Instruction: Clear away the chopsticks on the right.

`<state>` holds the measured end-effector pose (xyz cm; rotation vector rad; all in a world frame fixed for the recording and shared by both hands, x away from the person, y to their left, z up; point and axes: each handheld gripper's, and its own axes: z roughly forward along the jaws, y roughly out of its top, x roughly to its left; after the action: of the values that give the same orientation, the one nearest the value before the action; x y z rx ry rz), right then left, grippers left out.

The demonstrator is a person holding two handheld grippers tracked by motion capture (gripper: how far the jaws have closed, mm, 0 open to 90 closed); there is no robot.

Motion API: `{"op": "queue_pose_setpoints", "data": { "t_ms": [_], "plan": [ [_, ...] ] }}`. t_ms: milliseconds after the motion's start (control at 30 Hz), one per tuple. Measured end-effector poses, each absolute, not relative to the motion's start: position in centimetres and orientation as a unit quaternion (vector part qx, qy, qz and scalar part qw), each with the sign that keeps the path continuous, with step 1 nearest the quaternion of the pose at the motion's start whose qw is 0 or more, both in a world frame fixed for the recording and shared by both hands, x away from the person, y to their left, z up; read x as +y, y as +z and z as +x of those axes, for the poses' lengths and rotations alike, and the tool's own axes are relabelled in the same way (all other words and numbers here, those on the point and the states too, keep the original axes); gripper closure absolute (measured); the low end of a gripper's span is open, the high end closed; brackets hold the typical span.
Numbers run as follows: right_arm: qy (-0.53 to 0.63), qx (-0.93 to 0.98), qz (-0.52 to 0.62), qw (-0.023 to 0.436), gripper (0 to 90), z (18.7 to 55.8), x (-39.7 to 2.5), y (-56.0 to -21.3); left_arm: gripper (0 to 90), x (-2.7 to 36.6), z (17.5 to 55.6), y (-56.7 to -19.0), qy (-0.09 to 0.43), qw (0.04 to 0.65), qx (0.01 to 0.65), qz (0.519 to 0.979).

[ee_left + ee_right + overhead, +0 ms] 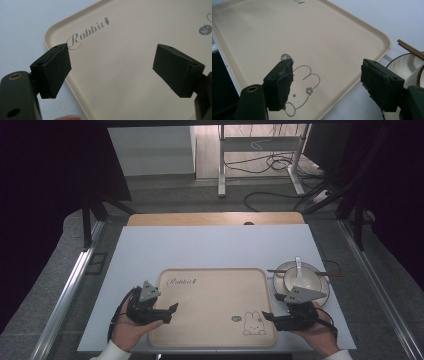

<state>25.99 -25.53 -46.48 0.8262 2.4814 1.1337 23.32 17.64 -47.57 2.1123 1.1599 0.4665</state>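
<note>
High view: beige tray (215, 305) sitting on the white table (215, 247), close to the near edge, roughly centred, with "Rabbit" lettering (181, 281) at the tray's far-left corner and a little bunny drawing (254, 324) at its near-right corner. Left gripper (172, 312) held over the tray's left edge, jaws spread, nothing between them. Right gripper (266, 316) held at the tray's near-right corner, just beside the bunny, jaws also apart and empty. Off the tray's right edge, a plate (322, 287) with a bowl (300, 279) on it, a white spoon (298, 267) resting in the bowl and chopsticks (332, 273) laid across, all near the table's right edge. Left gripper view: left gripper (111, 66) wide open over the tray (125, 70), one jaw right above the tray's rim, "Rabbit" script (87, 33) just past it, white table (22, 27) beyond the rim. Right gripper view: right gripper (327, 80) gaping too, clamping nothing, one jaw over the bunny drawing (303, 96), the other past the tray (287, 35) edge over the table (374, 17); chopsticks (409, 48) and the plate (402, 66) showing at the right.
</note>
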Motion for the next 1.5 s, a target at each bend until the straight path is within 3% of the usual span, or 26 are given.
{"op": "queue_pose_setpoints", "data": {
  "t_ms": [133, 533, 867, 1500],
  "plan": [
    [0.390, 0.863, 0.287, 0.143, 26.3, 26.1, -25.4, -46.3, 14.9, 17.7, 23.4, -47.6, 0.179, 0.335, 0.446, 0.810],
    [0.379, 0.868, 0.287, 0.143, 26.7, 28.0, -25.2, -41.5, 14.5, 17.8, 23.4, -47.7, 0.181, 0.330, 0.450, 0.810],
    [0.385, 0.839, 0.342, 0.175, 29.4, 32.0, -28.2, -37.7, 14.4, 17.9, 23.6, -47.8, 0.179, 0.326, 0.454, 0.810],
    [0.366, 0.803, 0.423, 0.207, 41.5, 34.0, -35.1, -37.9, 14.3, 18.3, 23.9, -48.1, 0.183, 0.316, 0.459, 0.810]
  ]
}}
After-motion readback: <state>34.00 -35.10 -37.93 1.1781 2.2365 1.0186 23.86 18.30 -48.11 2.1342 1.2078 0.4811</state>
